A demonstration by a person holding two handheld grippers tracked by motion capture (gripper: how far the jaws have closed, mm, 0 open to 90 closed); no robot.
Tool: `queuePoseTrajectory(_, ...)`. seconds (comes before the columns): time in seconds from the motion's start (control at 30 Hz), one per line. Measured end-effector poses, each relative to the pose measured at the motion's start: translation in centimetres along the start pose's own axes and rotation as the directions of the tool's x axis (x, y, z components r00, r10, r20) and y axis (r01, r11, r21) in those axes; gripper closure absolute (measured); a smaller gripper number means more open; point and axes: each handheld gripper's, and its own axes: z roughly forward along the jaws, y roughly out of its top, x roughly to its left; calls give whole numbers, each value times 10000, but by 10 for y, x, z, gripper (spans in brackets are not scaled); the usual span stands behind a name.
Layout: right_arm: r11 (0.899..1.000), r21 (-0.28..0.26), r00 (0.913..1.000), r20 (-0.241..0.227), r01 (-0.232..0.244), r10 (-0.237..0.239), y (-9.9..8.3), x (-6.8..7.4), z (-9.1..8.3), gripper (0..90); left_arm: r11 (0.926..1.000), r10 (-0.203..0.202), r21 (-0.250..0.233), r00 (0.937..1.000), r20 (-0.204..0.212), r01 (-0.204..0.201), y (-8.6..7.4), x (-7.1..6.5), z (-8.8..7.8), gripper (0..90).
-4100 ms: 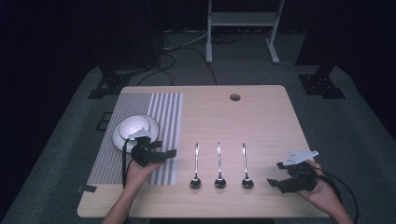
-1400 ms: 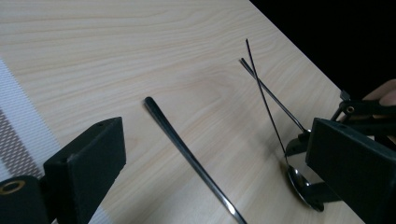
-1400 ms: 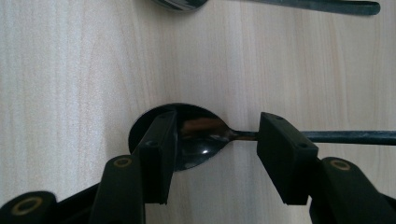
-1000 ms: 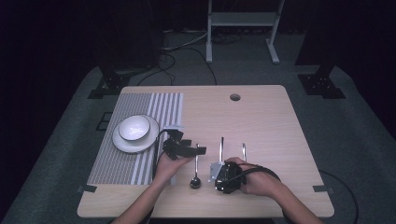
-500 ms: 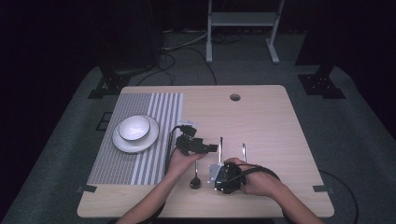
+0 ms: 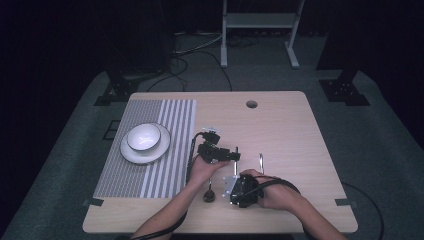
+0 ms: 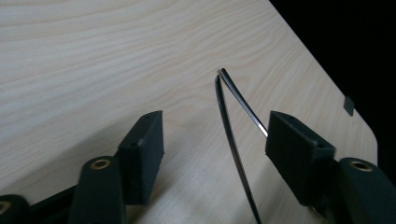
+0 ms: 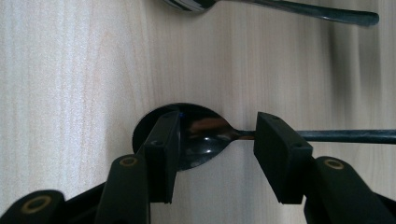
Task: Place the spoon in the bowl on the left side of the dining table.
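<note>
Steel spoon is lying flat on the table, lower centre of the high view, and the person is working both ends of it. Right tool is straddling the bowl end, jaws wide, not yet gripping. Left tool is bracketing the thin handle tip, jaws also wide, nothing held. Another spoon is sitting just beyond, top of the right gripper view. Bowl on plate is waiting on the striped mat at left. Looks like the grasp step; next move needs the jaws closing squarely on that low, slippery metal.
</note>
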Motion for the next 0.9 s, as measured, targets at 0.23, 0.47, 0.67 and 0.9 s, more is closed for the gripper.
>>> queuePoseTrajectory(0.23,10000,-74,10000,55,36,-36,-1,1,0,501,9975,592,409,9980,-235,-582,2,-5,9,631)
queuePoseTrajectory(0.47,9996,-265,9998,183,47,-42,-4,2,-1,503,9960,793,425,9965,-266,-782,0,-5,11,769)
queuePoseTrajectory(0.67,9993,-363,9997,259,26,-17,-6,2,-1,492,9984,516,239,9986,138,-519,0,-2,9,790)
queuePoseTrajectory(0.9,9986,-385,9985,413,-355,371,-14,-1,-2,443,9986,479,-271,9952,850,-457,1,-9,6,840)
